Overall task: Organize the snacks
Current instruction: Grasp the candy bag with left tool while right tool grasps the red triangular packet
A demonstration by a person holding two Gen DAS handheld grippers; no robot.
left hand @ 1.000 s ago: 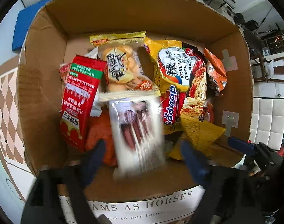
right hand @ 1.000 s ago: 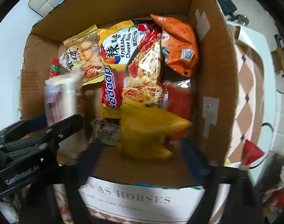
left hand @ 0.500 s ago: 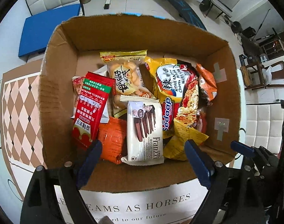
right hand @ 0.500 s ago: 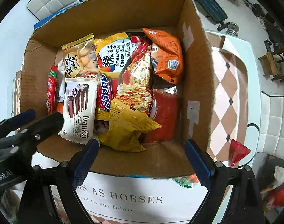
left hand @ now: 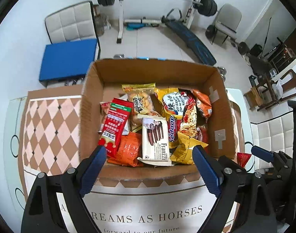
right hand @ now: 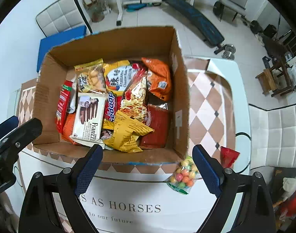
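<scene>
Gaping left tongs (left hand: 149, 156) | glossy crinkled packets | corrugated cardboard box (left hand: 220, 116)

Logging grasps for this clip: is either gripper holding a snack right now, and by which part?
Nothing is held. The left gripper and the right gripper both have open, empty jaws above the box of snacks.

cardboard box (right hand: 50, 104) sits on the table (right hand: 222, 89), snacks packed inside. franzzi biscuit pack (right hand: 89, 116) lies near the front, left of the sedaap noodle pack (right hand: 116, 89). crumpled chip bag (right hand: 128, 134) at front centre, overlapping the noodles. egg-roll pack (left hand: 116, 124) along the left wall. outside the box, by its front right corner: candy bag (right hand: 182, 175), and a small wrapper (right hand: 228, 155) further right. weight bench (left hand: 188, 38) on the floor behind.
</scene>
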